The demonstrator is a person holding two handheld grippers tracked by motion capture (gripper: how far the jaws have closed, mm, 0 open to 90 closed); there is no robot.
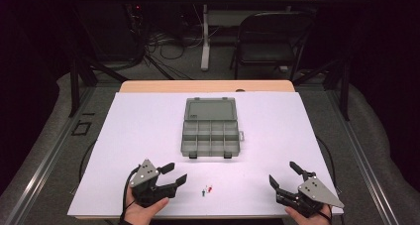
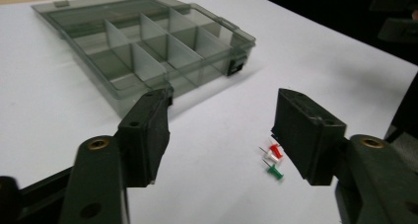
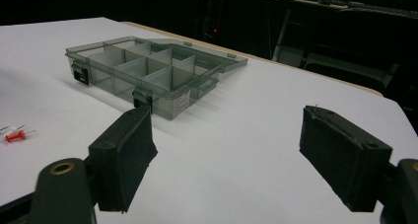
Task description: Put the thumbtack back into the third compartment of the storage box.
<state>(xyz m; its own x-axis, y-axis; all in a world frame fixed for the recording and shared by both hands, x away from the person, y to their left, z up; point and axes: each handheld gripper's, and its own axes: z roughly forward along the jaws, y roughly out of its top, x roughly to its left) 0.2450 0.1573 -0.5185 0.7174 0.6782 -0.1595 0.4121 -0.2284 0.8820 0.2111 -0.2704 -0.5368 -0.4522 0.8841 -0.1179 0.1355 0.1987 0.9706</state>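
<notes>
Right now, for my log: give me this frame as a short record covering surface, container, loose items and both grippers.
surface: white table top
container: grey compartment box, lid open and lying flat, compartments look empty
loose items: red pushpin, white pushpin and green pushpin, clustered on the table near the front edge, outside the box
left gripper: open, holding nothing, just left of the pins
right gripper: open, holding nothing, farther from the pins
contact: neither gripper touches the box or pins
</notes>
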